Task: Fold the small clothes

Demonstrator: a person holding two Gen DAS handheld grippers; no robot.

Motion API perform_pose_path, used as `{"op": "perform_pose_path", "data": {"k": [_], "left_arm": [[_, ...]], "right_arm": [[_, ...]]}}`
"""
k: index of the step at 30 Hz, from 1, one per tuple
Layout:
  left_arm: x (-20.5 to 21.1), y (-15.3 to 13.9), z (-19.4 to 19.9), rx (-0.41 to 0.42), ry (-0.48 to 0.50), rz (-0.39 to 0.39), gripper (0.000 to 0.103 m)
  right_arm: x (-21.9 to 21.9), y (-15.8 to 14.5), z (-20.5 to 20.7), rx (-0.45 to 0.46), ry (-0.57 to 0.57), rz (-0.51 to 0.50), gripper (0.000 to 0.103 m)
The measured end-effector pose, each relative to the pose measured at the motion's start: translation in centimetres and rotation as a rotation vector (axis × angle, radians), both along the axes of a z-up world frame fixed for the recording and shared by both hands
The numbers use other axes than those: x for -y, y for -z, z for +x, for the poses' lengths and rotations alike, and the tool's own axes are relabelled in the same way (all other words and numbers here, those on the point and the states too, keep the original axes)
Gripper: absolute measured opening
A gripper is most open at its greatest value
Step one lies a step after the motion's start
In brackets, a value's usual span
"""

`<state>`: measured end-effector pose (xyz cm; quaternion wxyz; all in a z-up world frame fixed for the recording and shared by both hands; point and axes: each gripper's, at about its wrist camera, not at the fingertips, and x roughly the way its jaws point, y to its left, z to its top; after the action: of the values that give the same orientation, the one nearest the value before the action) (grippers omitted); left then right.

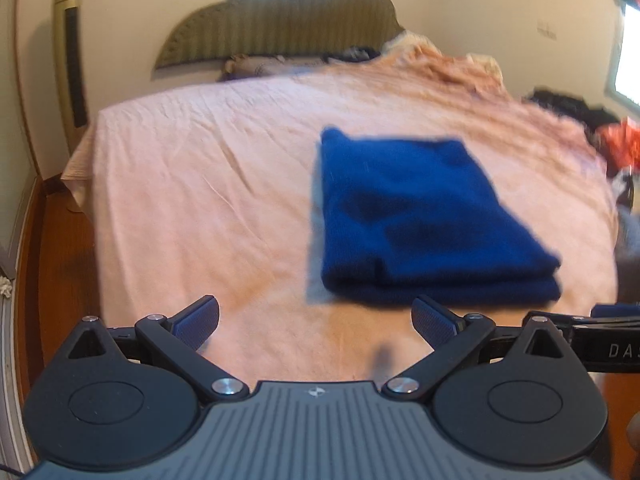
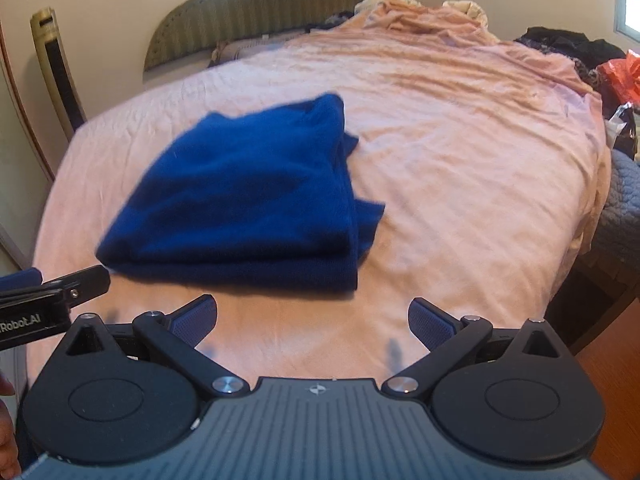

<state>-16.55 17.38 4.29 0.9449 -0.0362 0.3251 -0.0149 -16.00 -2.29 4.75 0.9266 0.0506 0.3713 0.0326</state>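
Lying folded on the pink bed sheet (image 1: pixel 200 200), blue garment (image 1: pixel 420 216) near the foot edge, left claw (image 1: pixel 316 322) spread wide, empty, right claw (image 2: pixel 312 322) likewise wide, both just short of it.

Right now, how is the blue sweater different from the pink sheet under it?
The blue sweater is dark, small and folded into a thick stack; the pink sheet is pale, spreads over the whole bed and lies in one wrinkled layer, bunched at the far end. Both are soft cloth, and neither is held.
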Motion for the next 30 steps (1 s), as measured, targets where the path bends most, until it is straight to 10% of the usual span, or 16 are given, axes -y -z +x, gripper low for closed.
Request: {"op": "perform_pose_path", "data": {"k": [30], "left_arm": [[-0.4, -2.5, -1.4, 0.038, 0.031, -0.055, 0.103]], "right_arm": [[-0.4, -2.4, -0.5, 0.035, -0.016, -0.023, 0.103]]}}
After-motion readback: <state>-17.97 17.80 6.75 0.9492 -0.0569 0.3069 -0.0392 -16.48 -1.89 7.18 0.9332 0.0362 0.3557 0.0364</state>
